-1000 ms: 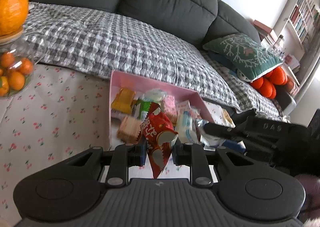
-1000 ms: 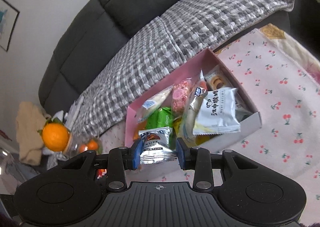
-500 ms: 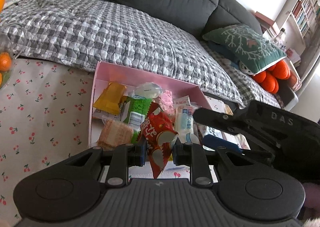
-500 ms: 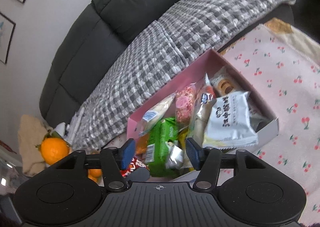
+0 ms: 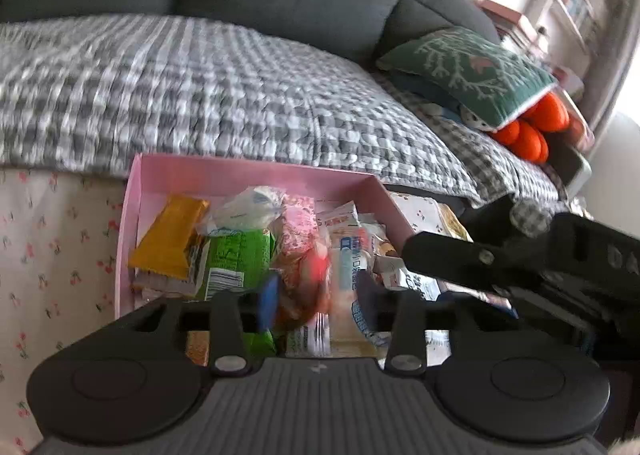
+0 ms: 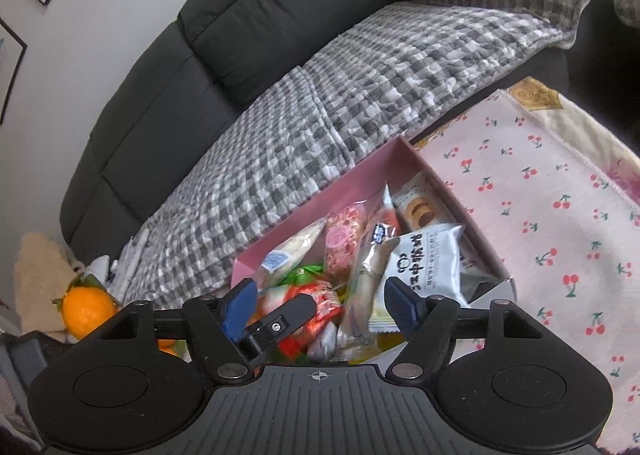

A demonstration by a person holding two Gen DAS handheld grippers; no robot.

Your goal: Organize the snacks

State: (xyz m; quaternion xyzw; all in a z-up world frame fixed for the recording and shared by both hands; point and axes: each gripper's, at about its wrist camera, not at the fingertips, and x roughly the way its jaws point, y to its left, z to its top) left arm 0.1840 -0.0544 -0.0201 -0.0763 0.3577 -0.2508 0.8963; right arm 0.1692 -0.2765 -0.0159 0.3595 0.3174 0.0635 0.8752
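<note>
Snacks fill the pink box (image 5: 248,175), which sits on the cherry-print cloth (image 6: 540,215) just in front of the checked sofa cover (image 5: 200,95). The left gripper (image 5: 316,299) hovers over the box, fingers parted, a blurred red packet (image 5: 308,275) between them; whether they touch it I cannot tell. The right gripper (image 6: 320,303) is spread wide over the box, gripping nothing.

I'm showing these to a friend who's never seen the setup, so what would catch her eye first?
Probably the pink box crammed with bright snack packets, sitting on the cherry-print cloth against the grey checked sofa cover. Next, the left gripper and right gripper, both over the box with jaws apart, a blurred red packet between the left one's.
</note>
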